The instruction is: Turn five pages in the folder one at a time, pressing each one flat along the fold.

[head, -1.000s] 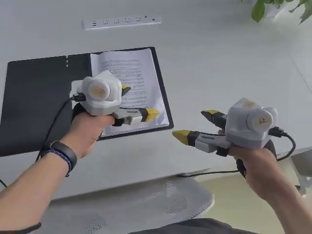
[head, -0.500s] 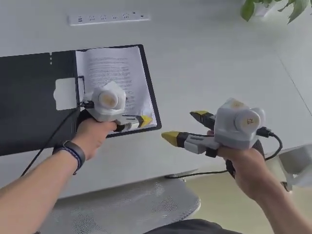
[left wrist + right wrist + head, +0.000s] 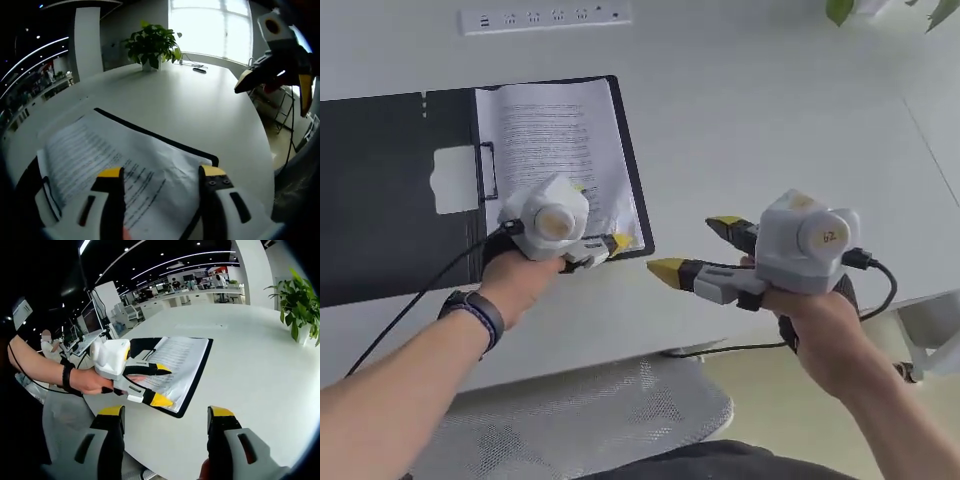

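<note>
A black folder (image 3: 380,200) lies open on the white table, with a printed page (image 3: 555,140) on its right half. My left gripper (image 3: 605,225) hovers open over the page's near right corner. In the left gripper view the page (image 3: 100,150) lies beyond my left gripper's (image 3: 161,172) spread jaws, slightly wrinkled, with nothing clamped. My right gripper (image 3: 692,245) stays open and empty off the folder's right side, above the bare table near its front edge. In the right gripper view, the left gripper (image 3: 162,386) and folder (image 3: 200,370) lie beyond my right gripper (image 3: 165,411).
A white power strip (image 3: 545,15) lies at the table's far edge, and plant leaves (image 3: 840,8) show at the far right corner. A grey mesh chair (image 3: 620,410) sits below the table's front edge. Cables trail from both grippers.
My left gripper has drawn back from the folder's middle toward the page's near right corner. The right gripper has edged slightly left. The head view has shifted.
</note>
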